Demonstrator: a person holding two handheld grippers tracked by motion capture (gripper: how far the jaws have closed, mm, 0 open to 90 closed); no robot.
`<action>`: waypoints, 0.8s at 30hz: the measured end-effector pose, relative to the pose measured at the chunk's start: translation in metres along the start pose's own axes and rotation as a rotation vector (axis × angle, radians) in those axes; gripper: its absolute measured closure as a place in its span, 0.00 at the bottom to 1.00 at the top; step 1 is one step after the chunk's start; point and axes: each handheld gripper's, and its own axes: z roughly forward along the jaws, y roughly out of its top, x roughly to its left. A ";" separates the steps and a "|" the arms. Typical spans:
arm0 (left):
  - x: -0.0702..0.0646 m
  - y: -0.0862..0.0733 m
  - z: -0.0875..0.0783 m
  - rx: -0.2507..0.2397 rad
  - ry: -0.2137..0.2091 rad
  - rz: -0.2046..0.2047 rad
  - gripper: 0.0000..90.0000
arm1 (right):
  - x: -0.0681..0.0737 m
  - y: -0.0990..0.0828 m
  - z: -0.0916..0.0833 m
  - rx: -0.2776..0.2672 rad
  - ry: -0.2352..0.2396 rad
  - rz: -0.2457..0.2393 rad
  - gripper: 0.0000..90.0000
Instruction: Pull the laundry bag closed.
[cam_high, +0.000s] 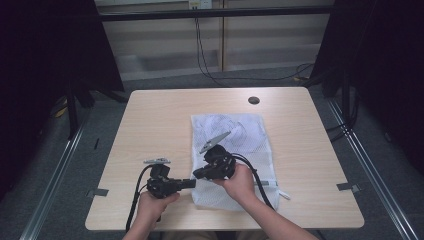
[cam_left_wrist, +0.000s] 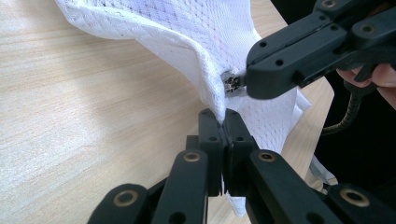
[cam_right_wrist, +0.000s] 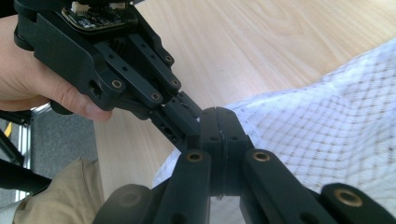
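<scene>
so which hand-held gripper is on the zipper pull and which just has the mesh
The right hand-held gripper is at the metal zipper pull of the white mesh bag; the left hand-held gripper pinches only fabric just below it.

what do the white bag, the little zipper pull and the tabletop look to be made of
White bag: soft woven mesh, likely synthetic, judging by its grid of holes and limp folds. Zipper pull: small and shiny, probably metal. Tabletop: pale wood-grain surface, smooth and matte, possibly laminate rather than solid wood.
</scene>
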 end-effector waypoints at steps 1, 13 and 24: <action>0.000 0.000 0.000 0.003 0.003 0.001 0.98 | 0.000 -0.001 -0.002 -0.010 -0.016 -0.001 0.99; 0.000 0.000 0.001 -0.007 0.011 -0.007 0.98 | -0.013 -0.023 -0.007 -0.104 0.015 0.188 0.73; -0.003 0.000 0.004 0.003 -0.002 0.007 0.98 | -0.009 -0.022 0.000 -0.101 0.048 0.208 0.95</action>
